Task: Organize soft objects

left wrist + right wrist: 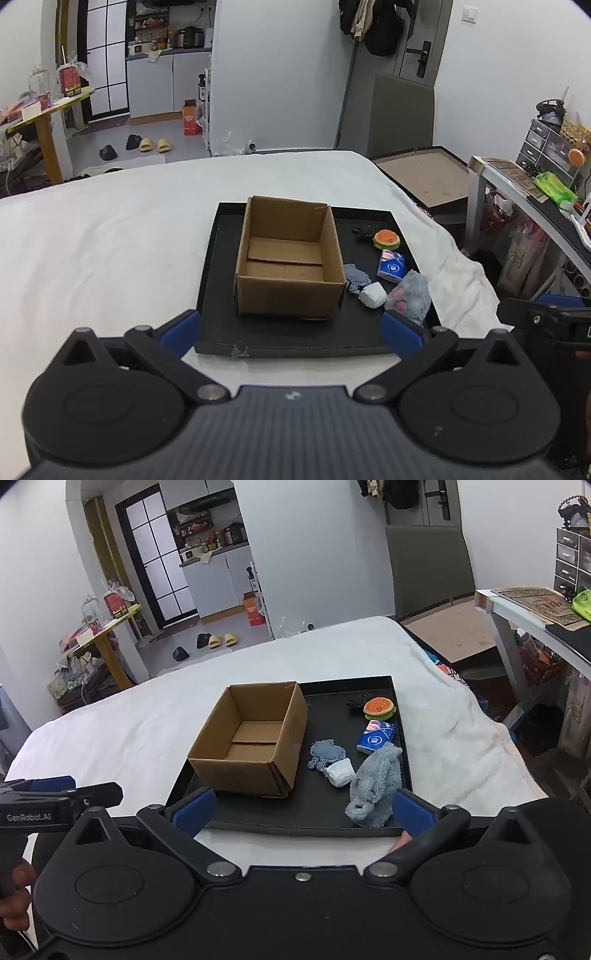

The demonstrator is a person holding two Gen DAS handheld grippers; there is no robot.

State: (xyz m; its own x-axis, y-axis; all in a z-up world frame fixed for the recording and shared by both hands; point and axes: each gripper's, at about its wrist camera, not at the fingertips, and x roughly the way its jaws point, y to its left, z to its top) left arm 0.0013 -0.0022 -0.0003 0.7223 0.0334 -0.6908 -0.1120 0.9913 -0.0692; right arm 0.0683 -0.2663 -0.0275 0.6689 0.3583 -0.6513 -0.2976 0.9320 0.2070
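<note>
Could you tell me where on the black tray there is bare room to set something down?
The black tray is bare left of the cardboard box and along its near edge. The box itself is empty. Right of it is crowded: grey plush, white lump, tissue pack, burger toy.

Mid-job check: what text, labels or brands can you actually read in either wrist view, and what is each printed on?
"GenRobot.AI": on the black body of the left tool, seen from the right wrist.
Blue tissue pack: print too small to read.
Orange carton on the floor: print too blurred.
Red box on the yellow table: unreadable.
</note>
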